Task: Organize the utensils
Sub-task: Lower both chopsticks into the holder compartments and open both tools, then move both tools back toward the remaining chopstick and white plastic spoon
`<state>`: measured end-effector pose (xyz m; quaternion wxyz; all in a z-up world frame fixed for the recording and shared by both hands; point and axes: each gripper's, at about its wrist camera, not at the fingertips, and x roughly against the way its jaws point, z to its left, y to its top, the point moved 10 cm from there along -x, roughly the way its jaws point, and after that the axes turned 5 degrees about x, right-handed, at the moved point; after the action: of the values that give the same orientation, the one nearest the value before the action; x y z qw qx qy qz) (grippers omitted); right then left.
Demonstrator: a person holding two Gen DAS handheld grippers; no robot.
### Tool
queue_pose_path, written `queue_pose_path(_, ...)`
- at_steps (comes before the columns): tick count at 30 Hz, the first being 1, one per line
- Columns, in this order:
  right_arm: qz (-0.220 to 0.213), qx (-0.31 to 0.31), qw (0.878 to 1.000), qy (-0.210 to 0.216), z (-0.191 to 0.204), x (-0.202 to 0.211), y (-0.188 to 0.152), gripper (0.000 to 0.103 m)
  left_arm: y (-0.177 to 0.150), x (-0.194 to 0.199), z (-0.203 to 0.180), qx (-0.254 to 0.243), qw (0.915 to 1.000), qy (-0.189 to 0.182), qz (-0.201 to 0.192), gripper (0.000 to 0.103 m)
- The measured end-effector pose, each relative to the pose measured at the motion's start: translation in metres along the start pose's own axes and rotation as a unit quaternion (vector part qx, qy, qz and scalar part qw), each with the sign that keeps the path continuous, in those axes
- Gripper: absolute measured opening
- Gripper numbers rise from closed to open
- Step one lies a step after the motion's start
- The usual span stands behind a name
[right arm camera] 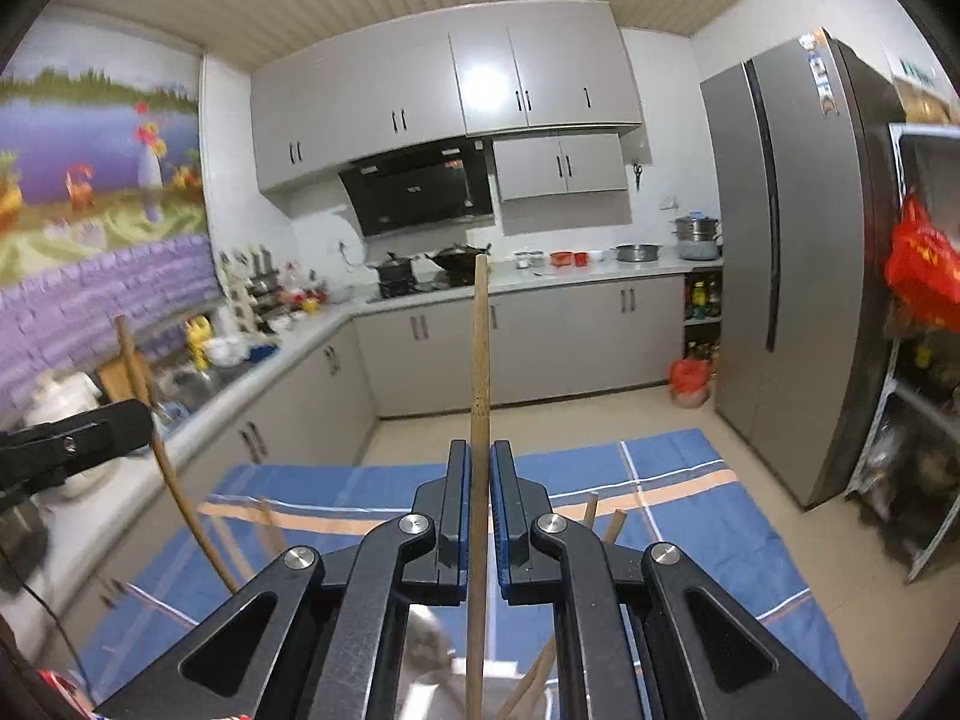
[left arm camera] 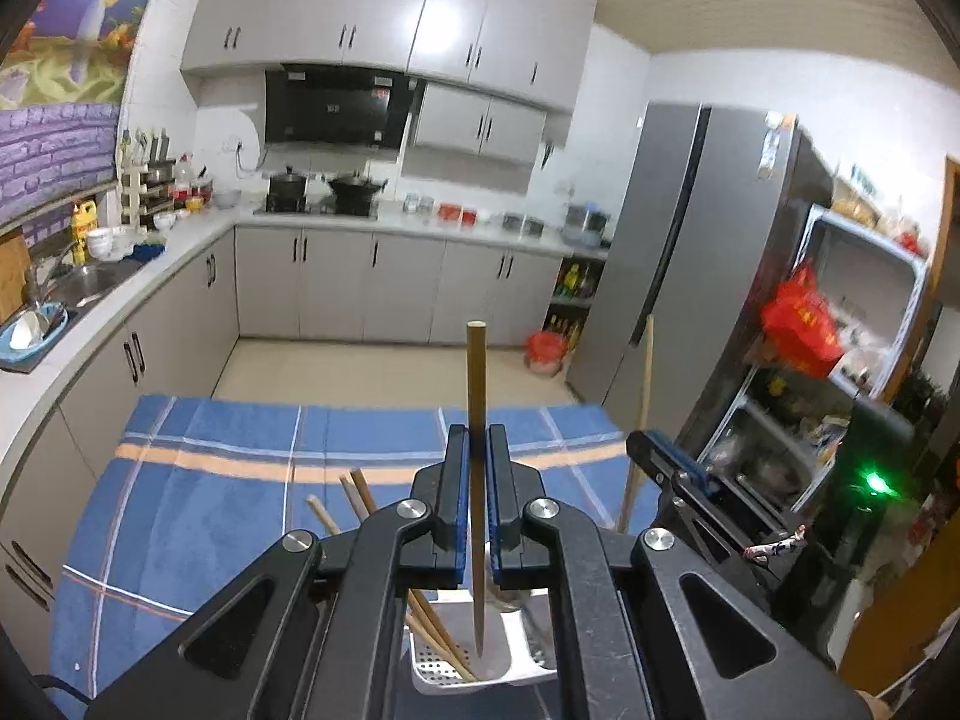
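Blue cloth [left arm camera: 210, 468] under both; left tool [left arm camera: 478, 450] clamps dark chopstick [left arm camera: 476, 396] above white basket [left arm camera: 516, 657]; right tool [right arm camera: 478, 468] clamps pale chopstick [right arm camera: 480, 348], basket blurred there.

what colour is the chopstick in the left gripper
Dark olive-brown chopstick, darker than the tan ones in the basket; clearest in the left wrist view.

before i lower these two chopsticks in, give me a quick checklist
1. Left gripper shut on dark chopstick: ok.
2. Right gripper shut on light chopstick: ok.
3. Dark chopstick tip over the white holder: ok, it points down into it.
4. Light chopstick tip over the holder: cannot tell, the right wrist view is blurred down there.
5. Room among the chopsticks already in the holder: ok, they lean left of the dark tip.
6. Both sticks close to upright: ok.
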<state>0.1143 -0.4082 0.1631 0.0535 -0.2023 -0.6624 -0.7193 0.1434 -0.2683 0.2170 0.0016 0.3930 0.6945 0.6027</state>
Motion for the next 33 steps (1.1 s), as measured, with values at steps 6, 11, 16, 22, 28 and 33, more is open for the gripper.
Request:
queue_pose_path(6, 0.041, -0.016, 0.999, 0.008, -0.007, -0.023, -0.032, 0.007, -0.033, -0.04, 0.011, 0.016, 0.9987, 0.004, 0.048, 0.005)
queue_pose_path(11, 0.059, -0.02, 0.998, 0.022, -0.009, -0.02, -0.047, 0.007, -0.04, -0.035, 0.019, 0.027, 0.9983, 0.003, 0.051, 0.005)
queue_pose_path(16, 0.063, -0.021, 0.997, 0.031, -0.006, -0.006, -0.047, 0.01, -0.04, -0.017, 0.022, 0.03, 0.9984, 0.002, 0.047, 0.007)
queue_pose_path(22, 0.037, -0.013, 0.999, 0.034, -0.011, 0.046, -0.029, 0.038, -0.039, 0.026, 0.026, 0.038, 0.9989, 0.01, 0.027, 0.028)
queue_pose_path(28, 0.048, -0.023, 0.999, 0.009, -0.046, 0.112, -0.049, 0.059, -0.058, 0.077, 0.019, 0.042, 0.9988, 0.013, 0.022, 0.043)
queue_pose_path(33, 0.114, -0.064, 0.991, -0.037, -0.109, 0.157, -0.118, 0.061, -0.106, 0.09, 0.01, 0.048, 0.9968, 0.012, 0.062, 0.047)
